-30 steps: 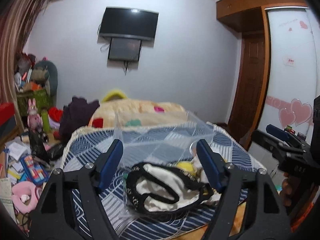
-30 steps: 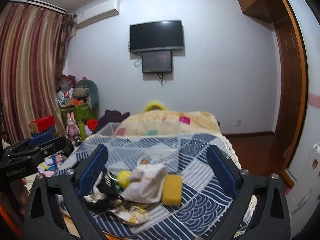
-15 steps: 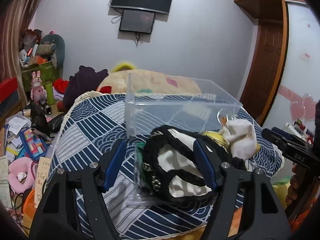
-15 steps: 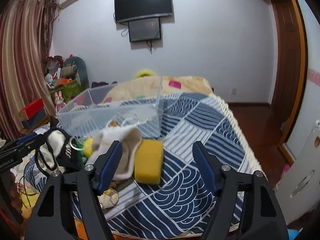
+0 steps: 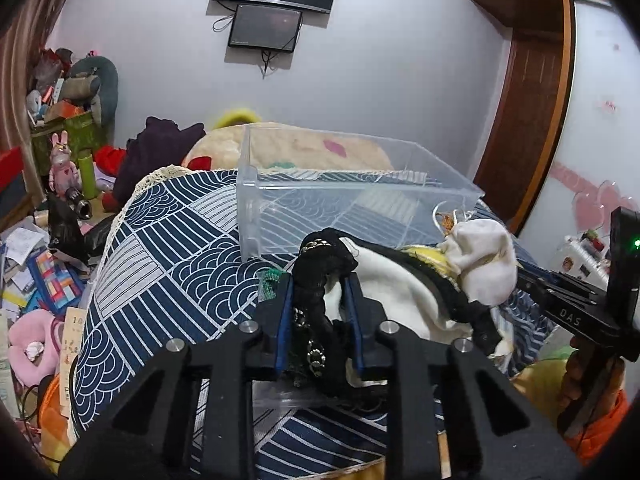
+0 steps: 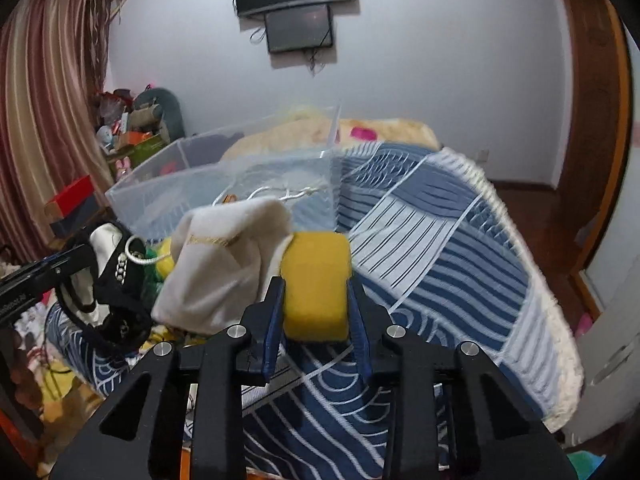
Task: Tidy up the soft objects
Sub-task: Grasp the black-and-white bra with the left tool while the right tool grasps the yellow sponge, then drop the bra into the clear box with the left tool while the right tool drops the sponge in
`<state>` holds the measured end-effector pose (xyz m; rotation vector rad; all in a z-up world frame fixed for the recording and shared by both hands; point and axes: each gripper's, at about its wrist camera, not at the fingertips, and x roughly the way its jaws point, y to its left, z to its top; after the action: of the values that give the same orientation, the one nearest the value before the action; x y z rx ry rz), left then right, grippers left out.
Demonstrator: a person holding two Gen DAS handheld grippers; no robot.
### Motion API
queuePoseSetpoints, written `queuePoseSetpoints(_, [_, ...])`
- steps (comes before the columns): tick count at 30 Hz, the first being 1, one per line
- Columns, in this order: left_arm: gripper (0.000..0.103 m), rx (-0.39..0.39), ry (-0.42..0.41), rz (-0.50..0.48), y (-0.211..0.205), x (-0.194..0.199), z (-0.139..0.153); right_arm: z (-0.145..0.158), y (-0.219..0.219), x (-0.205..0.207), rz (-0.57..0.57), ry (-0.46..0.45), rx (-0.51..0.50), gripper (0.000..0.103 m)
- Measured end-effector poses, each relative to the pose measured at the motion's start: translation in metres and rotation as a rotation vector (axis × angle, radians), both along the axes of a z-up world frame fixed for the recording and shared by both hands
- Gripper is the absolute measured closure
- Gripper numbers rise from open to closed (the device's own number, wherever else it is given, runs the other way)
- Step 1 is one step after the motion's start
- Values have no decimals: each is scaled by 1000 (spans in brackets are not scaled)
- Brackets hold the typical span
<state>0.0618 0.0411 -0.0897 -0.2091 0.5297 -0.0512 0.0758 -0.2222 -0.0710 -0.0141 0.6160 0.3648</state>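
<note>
A heap of soft things lies on the blue patterned bed cover in front of a clear plastic bin [image 5: 352,200]. My left gripper [image 5: 319,280] is shut on a black-and-white garment [image 5: 316,272] with a chain trim. My right gripper [image 6: 316,284] is shut on a yellow sponge [image 6: 316,280]. A cream cloth pouch [image 6: 224,264] lies just left of the sponge; it also shows in the left wrist view [image 5: 484,256]. The bin also shows in the right wrist view [image 6: 240,188], behind the pile. The right gripper shows at the far right of the left wrist view [image 5: 532,276].
The bed cover [image 6: 440,248] slopes off to the right toward a wooden floor and door. Clutter, toys and boxes [image 5: 60,216] crowd the floor left of the bed. A pillow and quilt [image 5: 312,148] lie behind the bin. A TV hangs on the far wall.
Both grippers moved forward and down to the pile and closed: the left on the black-and-white garment, the right on the yellow sponge.
</note>
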Motion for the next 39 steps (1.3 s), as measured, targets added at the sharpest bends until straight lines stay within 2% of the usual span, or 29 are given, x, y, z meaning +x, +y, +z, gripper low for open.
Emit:
queuePoseSetpoints(8, [83,-1,-79,3,4,-11,29,27,-16,-14,-45,-103,38,76])
queuePoseSetpoints(14, [83,16,-161,7,2,-12,56,45,-4,-18,-27,-160,45,76])
queuePoseSetpoints(21, [83,24,-233,31,8,3,81,59,12,-10,17,-194,41,76])
queuePoseSetpoints(32, [83,18,-234,124,27,43,89,73,42,18,57,-229,25,76])
queuePoseSetpoints(39, [83,23,-192,164,32,74,78,67,57,52,88,-165,16,76])
